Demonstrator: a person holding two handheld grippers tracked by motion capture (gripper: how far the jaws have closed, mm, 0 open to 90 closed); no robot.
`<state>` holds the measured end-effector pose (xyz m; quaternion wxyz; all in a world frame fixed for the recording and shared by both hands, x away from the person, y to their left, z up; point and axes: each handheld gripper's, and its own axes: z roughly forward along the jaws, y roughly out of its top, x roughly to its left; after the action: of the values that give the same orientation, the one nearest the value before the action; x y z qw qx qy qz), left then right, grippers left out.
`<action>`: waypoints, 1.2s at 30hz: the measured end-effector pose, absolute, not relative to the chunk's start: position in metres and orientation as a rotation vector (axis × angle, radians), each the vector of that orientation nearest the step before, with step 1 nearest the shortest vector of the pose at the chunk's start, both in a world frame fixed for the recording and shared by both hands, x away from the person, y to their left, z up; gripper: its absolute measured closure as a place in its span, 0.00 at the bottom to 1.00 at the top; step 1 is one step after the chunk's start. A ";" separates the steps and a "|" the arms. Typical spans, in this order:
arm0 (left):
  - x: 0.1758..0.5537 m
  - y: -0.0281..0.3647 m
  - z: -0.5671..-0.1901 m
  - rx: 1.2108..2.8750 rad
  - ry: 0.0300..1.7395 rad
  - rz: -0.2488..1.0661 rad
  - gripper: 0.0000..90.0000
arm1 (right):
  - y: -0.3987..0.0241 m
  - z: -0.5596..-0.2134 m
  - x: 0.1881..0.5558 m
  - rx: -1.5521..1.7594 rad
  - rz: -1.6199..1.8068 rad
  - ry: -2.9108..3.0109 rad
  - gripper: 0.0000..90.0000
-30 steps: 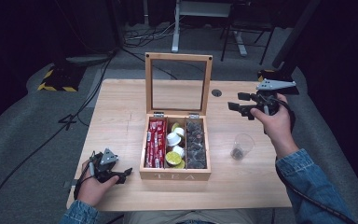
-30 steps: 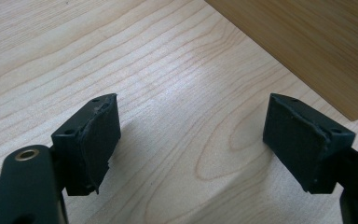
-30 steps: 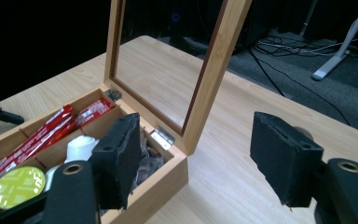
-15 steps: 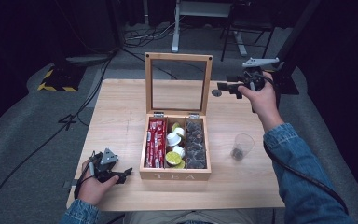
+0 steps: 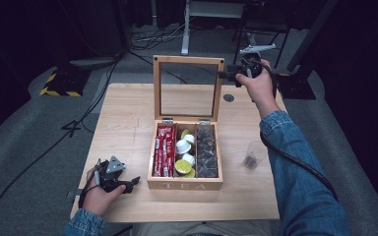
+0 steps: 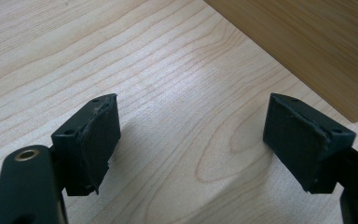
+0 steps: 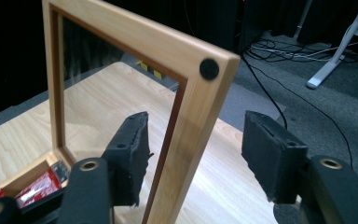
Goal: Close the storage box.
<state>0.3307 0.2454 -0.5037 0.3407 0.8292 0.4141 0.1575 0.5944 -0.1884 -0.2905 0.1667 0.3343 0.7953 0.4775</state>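
Lid-closing approach at the tea box.
We have the right gripper [image 5: 229,74] straddling the side rail of the upright lid [image 7: 193,107], its fingers [image 7: 130,156] just closing in yet not pressing the wood; next we judge they must clamp and swing it down. Our left gripper [image 5: 128,183] rests spread and empty on the table [image 6: 168,70] beside the tea box [image 5: 184,185].

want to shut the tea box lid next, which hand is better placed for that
Right. The right gripper already straddles the side rail of the upright lid, jaws closing in, pads not yet pressing. The left gripper rests open on the table beside the box front, away from the lid.
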 end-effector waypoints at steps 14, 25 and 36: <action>0.332 0.245 -0.504 2.154 1.081 0.411 0.21 | -0.172 -0.300 0.606 0.988 1.347 2.271 0.61; 0.333 0.245 -0.504 2.159 1.076 0.415 0.21 | -0.175 -0.297 0.601 0.984 1.383 2.248 0.69; 0.333 0.245 -0.504 2.160 1.073 0.413 0.21 | -0.179 -0.291 0.585 0.961 1.432 2.250 0.72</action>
<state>0.3335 0.2446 -0.5038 0.3406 0.8300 0.4122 0.1589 0.5855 -0.1793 -0.2908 0.1527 0.3350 0.7845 0.4990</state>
